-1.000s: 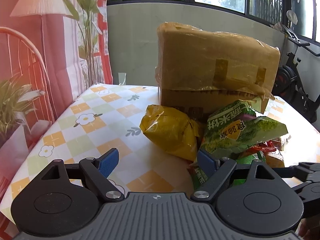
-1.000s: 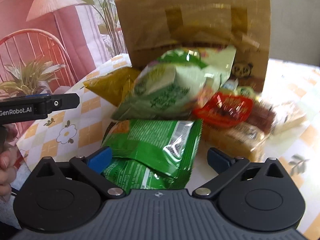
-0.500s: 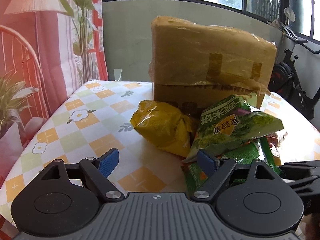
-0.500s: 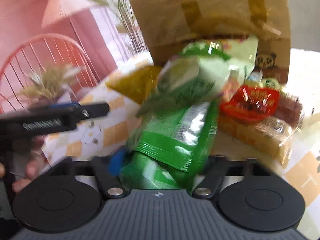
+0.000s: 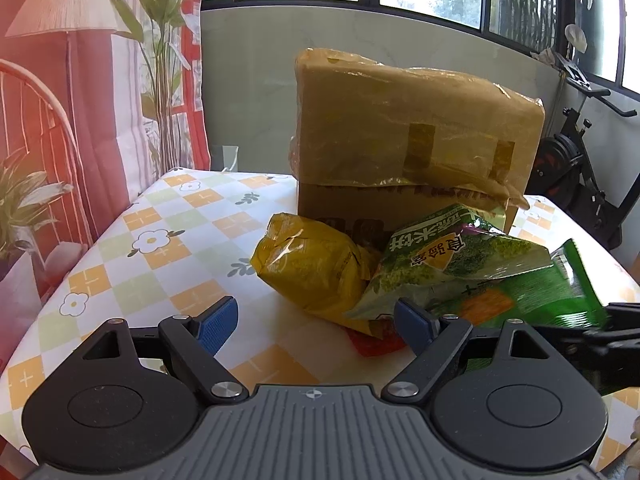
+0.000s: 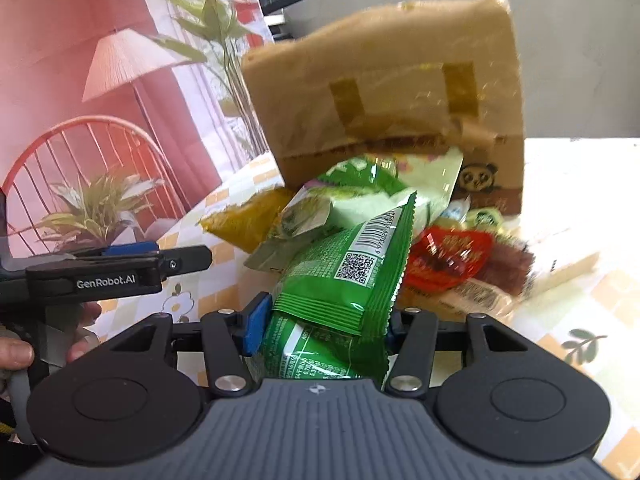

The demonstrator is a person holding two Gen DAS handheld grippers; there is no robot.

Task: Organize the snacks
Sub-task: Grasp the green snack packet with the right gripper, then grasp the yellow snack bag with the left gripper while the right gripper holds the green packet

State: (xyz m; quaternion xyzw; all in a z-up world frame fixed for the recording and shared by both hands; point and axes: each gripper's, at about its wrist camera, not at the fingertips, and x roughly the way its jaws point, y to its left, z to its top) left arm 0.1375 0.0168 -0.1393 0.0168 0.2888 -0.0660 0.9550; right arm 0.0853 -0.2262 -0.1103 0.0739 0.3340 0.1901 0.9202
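My right gripper (image 6: 320, 328) is shut on a dark green snack bag (image 6: 352, 268) and holds it lifted in front of the snack pile; the bag also shows at the right in the left wrist view (image 5: 532, 300). The pile holds a yellow bag (image 5: 312, 268), a light green bag (image 5: 452, 260), a red packet (image 6: 448, 256) and wrapped brown snacks (image 6: 480, 296). My left gripper (image 5: 316, 324) is open and empty, low over the table just left of the pile; it shows from the side in the right wrist view (image 6: 120, 268).
A large taped cardboard box (image 5: 408, 140) stands behind the pile on the checked tablecloth (image 5: 168, 240). A curtain with a lamp print (image 5: 80, 80) hangs at the left. An exercise bike (image 5: 580, 168) stands at the far right beyond the table.
My right gripper has closed on the dark green bag and lifted it up off the table. My left gripper has drawn back and a little left, still open.
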